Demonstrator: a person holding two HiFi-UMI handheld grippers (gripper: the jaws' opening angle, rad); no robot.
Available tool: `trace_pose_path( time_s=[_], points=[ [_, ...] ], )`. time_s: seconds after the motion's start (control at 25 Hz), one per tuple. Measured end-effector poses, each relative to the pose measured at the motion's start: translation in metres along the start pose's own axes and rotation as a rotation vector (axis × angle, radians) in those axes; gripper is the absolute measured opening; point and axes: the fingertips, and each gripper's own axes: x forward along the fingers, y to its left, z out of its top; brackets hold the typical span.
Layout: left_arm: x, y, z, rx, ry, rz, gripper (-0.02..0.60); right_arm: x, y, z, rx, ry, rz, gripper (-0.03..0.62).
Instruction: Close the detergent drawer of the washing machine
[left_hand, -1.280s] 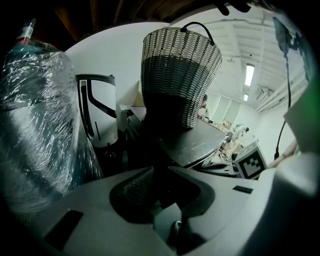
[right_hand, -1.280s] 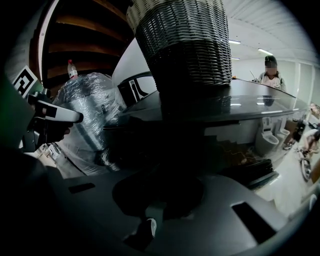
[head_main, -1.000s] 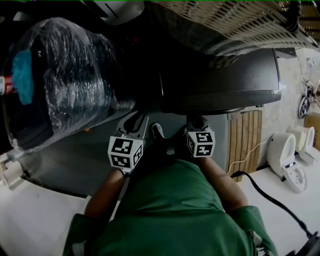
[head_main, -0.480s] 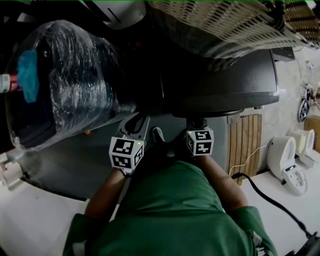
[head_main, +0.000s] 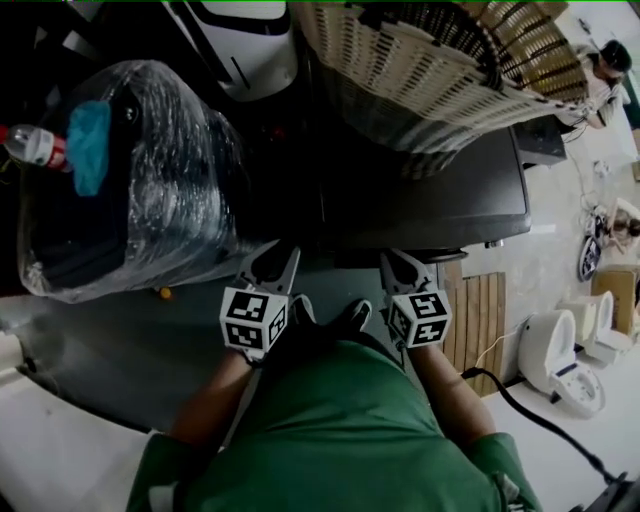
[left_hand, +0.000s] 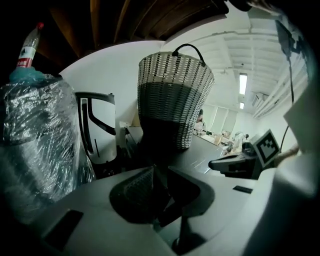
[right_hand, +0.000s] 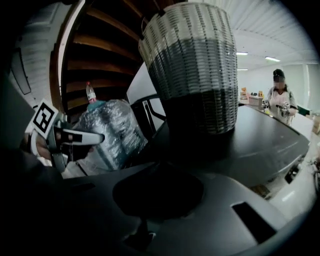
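The washing machine (head_main: 440, 200) is a dark grey box straight ahead; I see its flat top, also in the right gripper view (right_hand: 270, 140). Its front and the detergent drawer are hidden below the top's edge. My left gripper (head_main: 275, 255) is held just short of the machine's front edge, jaws together and empty (left_hand: 150, 169). My right gripper (head_main: 398, 262) hangs beside it at the same height, its dark jaws meeting at a point (right_hand: 159, 167) with nothing in them. Each gripper shows in the other's view: the right gripper (left_hand: 220, 163), the left gripper (right_hand: 95, 136).
A tall wicker basket (head_main: 430, 60) stands on the machine's top. Left of the machine stands a bulky plastic-wrapped object (head_main: 130, 180) with a bottle (head_main: 35, 145) and a blue cloth (head_main: 88, 145). Behind is a white appliance (head_main: 250, 40). A black cable (head_main: 530, 400) and a white device (head_main: 555, 350) lie right.
The head view has tilted, showing more of the basket. Both grippers sit slightly lower in the frame, and the right one has drifted a little to the right. Jaws unchanged.
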Motion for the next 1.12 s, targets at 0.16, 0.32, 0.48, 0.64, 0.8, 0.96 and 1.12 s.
trace_pose_path(
  time_s=[0.16,0.32,0.48,0.64,0.8,0.96,1.12],
  points=[
    [-0.012,-0.009,0.034,0.020,-0.084,-0.005,0.100,-0.034,0.003,0.086,0.024,-0.196,0.004,0.021],
    [-0.031,-0.019,0.079,0.045,-0.193,-0.008,0.100,-0.076,0.016,0.159,-0.034,-0.376,0.002,0.021],
    [-0.058,-0.030,0.129,0.076,-0.309,-0.009,0.100,-0.117,0.035,0.208,-0.062,-0.529,0.014,0.021],
    [-0.085,-0.044,0.175,0.112,-0.427,-0.023,0.100,-0.141,0.053,0.235,-0.115,-0.607,0.044,0.021],
    [-0.106,-0.056,0.204,0.159,-0.503,-0.036,0.100,-0.147,0.062,0.241,-0.143,-0.604,0.072,0.021],
    [-0.116,-0.061,0.216,0.208,-0.539,-0.016,0.100,-0.159,0.065,0.245,-0.201,-0.629,0.041,0.021],
    [-0.116,-0.062,0.212,0.256,-0.534,0.013,0.100,-0.165,0.067,0.246,-0.258,-0.641,0.020,0.021]
  ],
)
